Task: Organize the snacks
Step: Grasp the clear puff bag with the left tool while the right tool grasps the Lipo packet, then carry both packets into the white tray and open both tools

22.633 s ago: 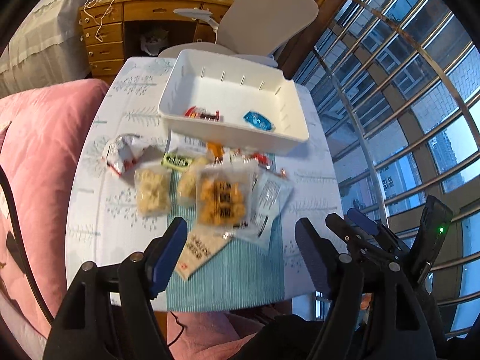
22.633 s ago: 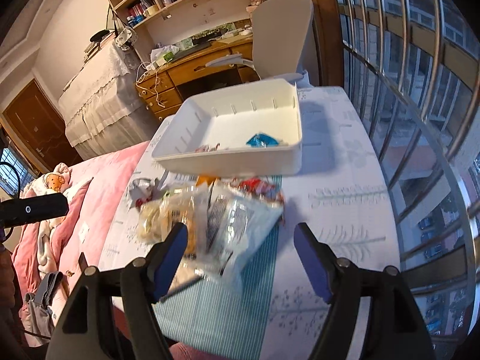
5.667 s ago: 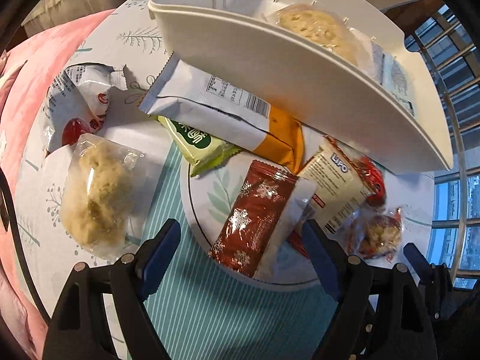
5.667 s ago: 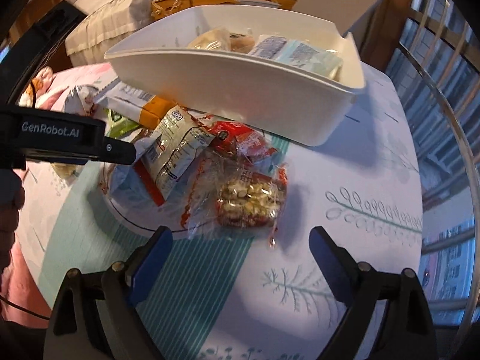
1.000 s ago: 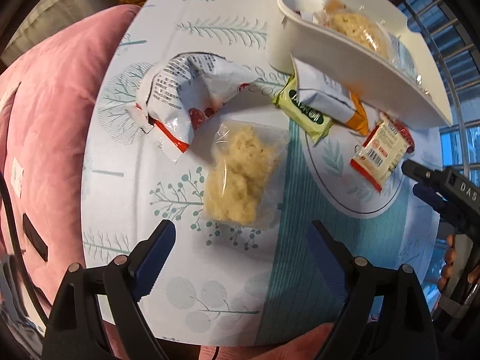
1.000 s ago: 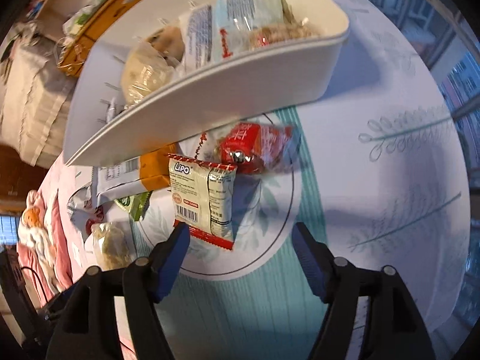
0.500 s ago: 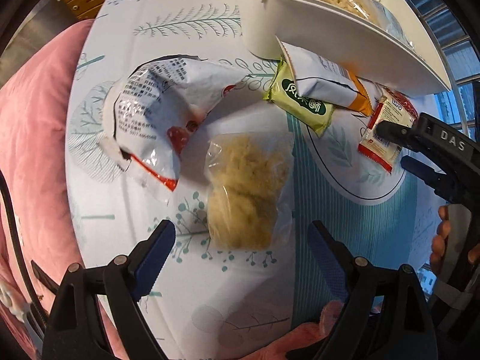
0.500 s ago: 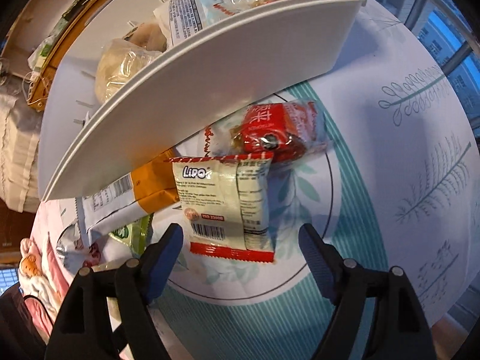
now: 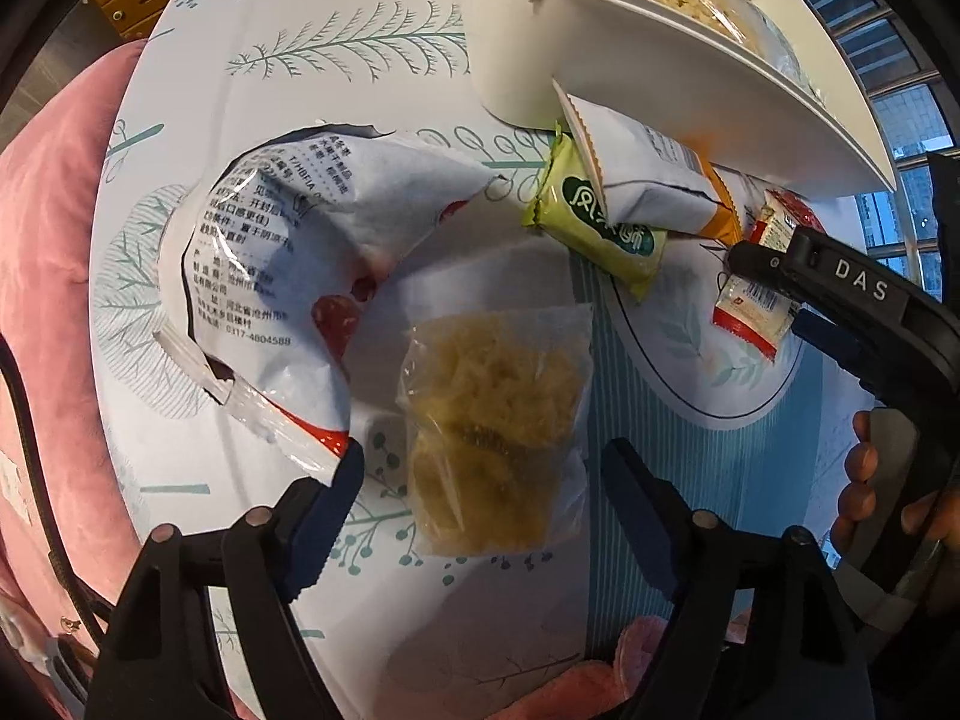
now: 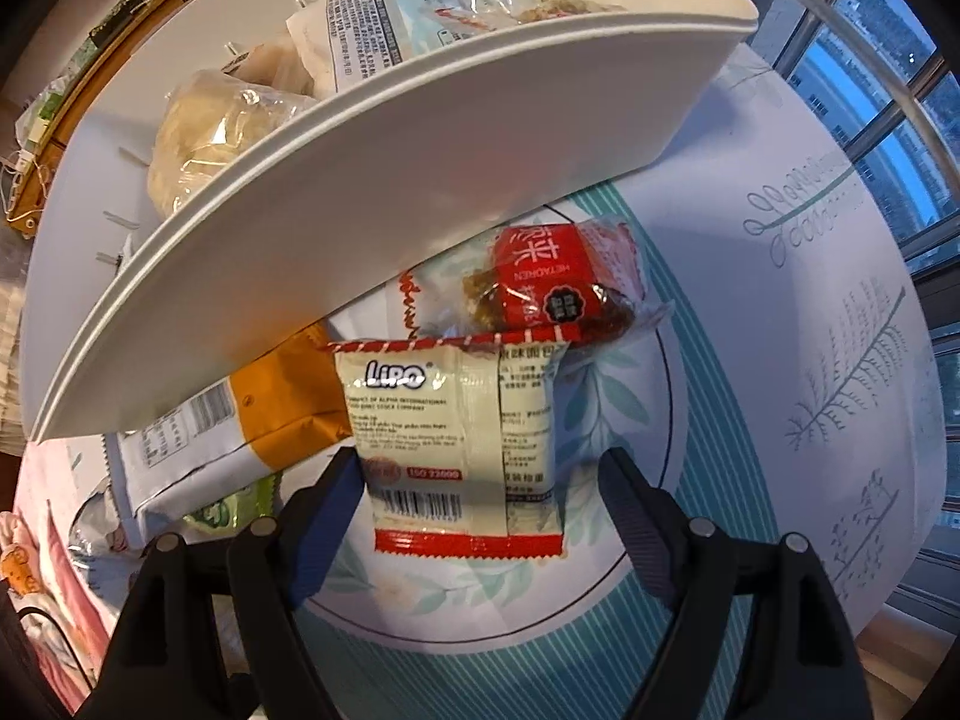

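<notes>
Snacks on a leafy tablecloth (image 9: 360, 42), pink bedding (image 9: 42, 240) beside it, left claw (image 9: 480, 480) closing around a clear cake bag (image 9: 492, 420), not yet touching, right claw (image 10: 480, 480) open around a Lipo pack (image 10: 456, 438), white bin (image 10: 420, 180), window bars (image 10: 870, 18).

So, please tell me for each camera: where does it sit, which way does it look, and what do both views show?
Left wrist: on the left gripper, facing steeply down at the clear bag of yellow crisps; its jaws are closing, not yet pressing the bag. The right gripper and a hand show too.
Right wrist: on the right gripper, looking straight down over the Lipo packet; only its own fingers show.
Shared: the Lipo packet, white bin, white-and-orange pouch.
</notes>
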Available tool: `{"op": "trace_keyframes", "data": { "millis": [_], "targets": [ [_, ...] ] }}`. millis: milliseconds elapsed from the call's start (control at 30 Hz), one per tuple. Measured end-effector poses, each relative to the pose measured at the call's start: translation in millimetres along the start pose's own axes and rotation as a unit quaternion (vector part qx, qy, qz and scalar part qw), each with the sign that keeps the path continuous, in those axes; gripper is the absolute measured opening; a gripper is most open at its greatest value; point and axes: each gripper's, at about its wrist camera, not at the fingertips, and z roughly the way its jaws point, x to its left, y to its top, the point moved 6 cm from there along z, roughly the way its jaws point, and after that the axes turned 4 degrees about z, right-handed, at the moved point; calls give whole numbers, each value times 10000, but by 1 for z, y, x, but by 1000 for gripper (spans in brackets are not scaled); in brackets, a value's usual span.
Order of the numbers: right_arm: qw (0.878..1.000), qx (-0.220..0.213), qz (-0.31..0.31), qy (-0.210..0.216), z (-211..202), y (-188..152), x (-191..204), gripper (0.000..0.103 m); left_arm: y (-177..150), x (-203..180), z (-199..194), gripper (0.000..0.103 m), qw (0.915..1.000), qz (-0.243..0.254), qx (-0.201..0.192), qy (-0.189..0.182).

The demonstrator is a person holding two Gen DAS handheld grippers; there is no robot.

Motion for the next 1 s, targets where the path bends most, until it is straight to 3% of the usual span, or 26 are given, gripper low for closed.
{"op": "trace_keyframes", "data": {
  "millis": [100,267,467,733,1000],
  "targets": [
    [9999,-51,-82,-104,2,2,12,79,2,1,1,79,10000,-32,-14,-56],
    [9993,-131,-219,-254,2,0,20,61,1,9,0,64,9998,-91,11,-166],
    [9995,-78,-229,-179,-2,-7,21,53,-4,10,-5,53,9997,-60,-27,-234],
    [9997,-140,-174,-33,-9,-7,3,52,-16,16,-8,44,9995,-205,-107,-220],
    [9986,-336,-354,188,-35,-13,3,51,-33,11,-24,43,9987,-398,-210,-246]
  ]
}}
